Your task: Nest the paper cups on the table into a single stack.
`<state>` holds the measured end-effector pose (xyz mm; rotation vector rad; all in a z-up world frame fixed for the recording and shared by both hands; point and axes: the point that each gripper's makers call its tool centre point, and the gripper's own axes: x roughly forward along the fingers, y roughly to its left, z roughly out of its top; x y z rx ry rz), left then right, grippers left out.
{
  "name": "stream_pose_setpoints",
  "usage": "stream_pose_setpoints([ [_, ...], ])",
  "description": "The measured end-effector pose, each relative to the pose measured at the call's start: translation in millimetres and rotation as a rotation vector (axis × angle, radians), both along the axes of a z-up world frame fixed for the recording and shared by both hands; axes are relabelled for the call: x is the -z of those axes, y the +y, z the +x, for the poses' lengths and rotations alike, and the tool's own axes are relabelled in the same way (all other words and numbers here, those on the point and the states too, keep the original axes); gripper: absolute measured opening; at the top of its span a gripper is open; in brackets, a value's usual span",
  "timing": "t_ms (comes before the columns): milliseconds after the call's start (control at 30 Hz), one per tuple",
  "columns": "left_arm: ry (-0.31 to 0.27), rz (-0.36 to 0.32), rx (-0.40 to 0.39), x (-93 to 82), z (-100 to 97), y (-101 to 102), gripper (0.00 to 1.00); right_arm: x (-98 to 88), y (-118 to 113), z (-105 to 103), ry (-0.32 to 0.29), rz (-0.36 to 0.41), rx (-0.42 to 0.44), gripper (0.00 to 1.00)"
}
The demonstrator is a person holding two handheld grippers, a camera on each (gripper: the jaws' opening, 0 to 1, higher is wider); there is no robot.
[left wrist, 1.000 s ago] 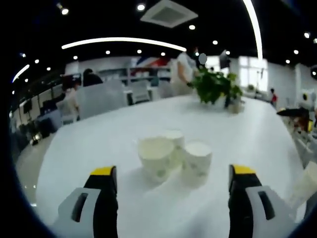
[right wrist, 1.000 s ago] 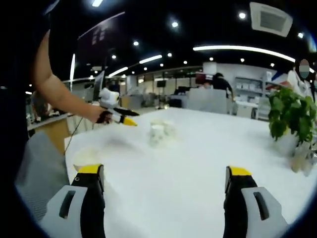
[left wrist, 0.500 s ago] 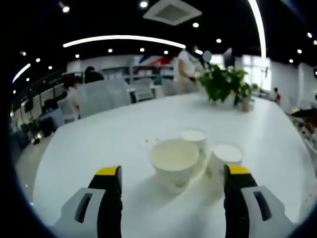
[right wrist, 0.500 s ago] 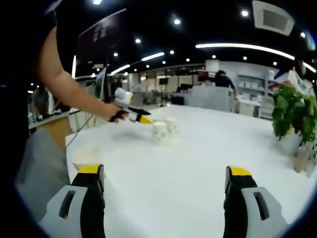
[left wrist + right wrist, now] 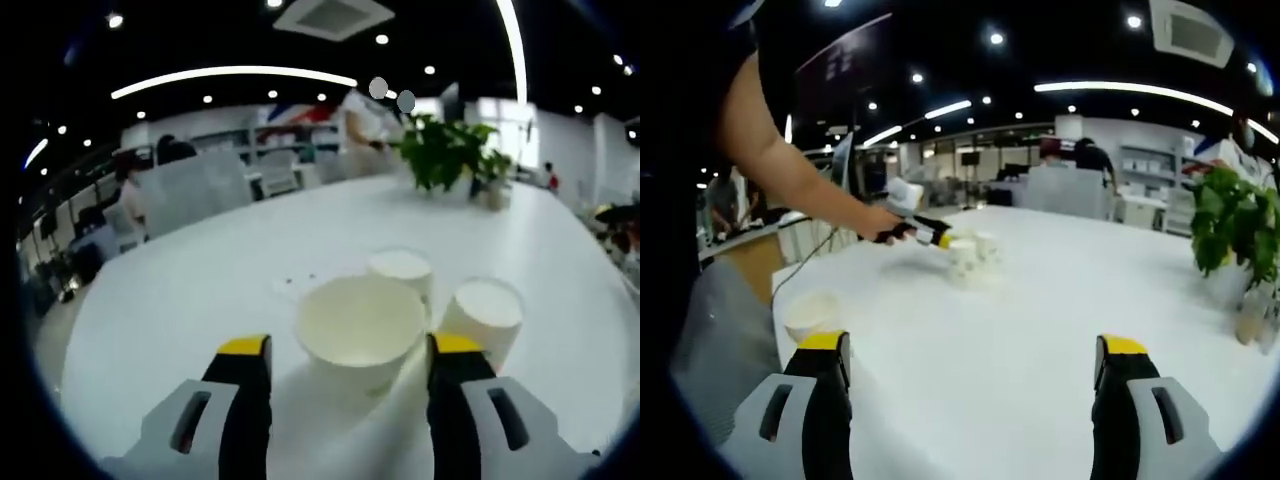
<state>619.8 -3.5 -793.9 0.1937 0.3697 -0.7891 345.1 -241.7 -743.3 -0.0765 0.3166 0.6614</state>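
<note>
So the nearest cup [image 5: 360,328] sits dead ahead of the left claw [image 5: 345,362], right between its two yellow-tipped jaws, upright with its mouth facing up; the jaws are spread wider than the cup and don't look like they're touching it, so nothing is gripped yet. Two more cups sit just behind it on the table [image 5: 200,290], one straight back [image 5: 400,270], one off to the right [image 5: 483,315]; in the right gripper view the left claw is right at that cluster. The right claw [image 5: 965,375] is wide open and empty, well apart from the cluster, though a lone cup [image 5: 812,315] sits near its left jaw; left hand is clearly nearer, I'd guess it just closes.
</note>
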Motion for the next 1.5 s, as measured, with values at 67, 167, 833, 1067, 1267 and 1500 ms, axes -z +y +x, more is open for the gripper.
stream_pose_setpoints([
  [67,0.006,-0.001,0.008,0.6,0.6,-1.9,0.56,1.6,-0.7,1.7,0.004,0.0,0.006,1.0],
  [167,0.008,-0.002,0.002,0.5,2.6,-0.3,0.47,2.2,-0.9,3.4,0.011,0.008,0.01,1.0],
  [833,0.023,-0.037,-0.013,-12.6,4.3,8.1,0.39,1.4,5.4,7.0,0.008,-0.013,-0.031,1.0],
  [1067,-0.001,-0.043,-0.011,-41.0,9.2,10.5,0.39,3.2,4.7,7.0,0.024,-0.009,-0.029,1.0],
  [1267,-0.022,-0.062,-0.026,-74.5,18.6,21.1,0.39,2.5,4.6,7.8,0.017,-0.02,-0.033,1.0],
  [1500,-0.053,-0.091,-0.02,-111.4,28.7,26.8,0.39,-3.5,7.3,9.7,0.006,-0.014,-0.036,1.0],
])
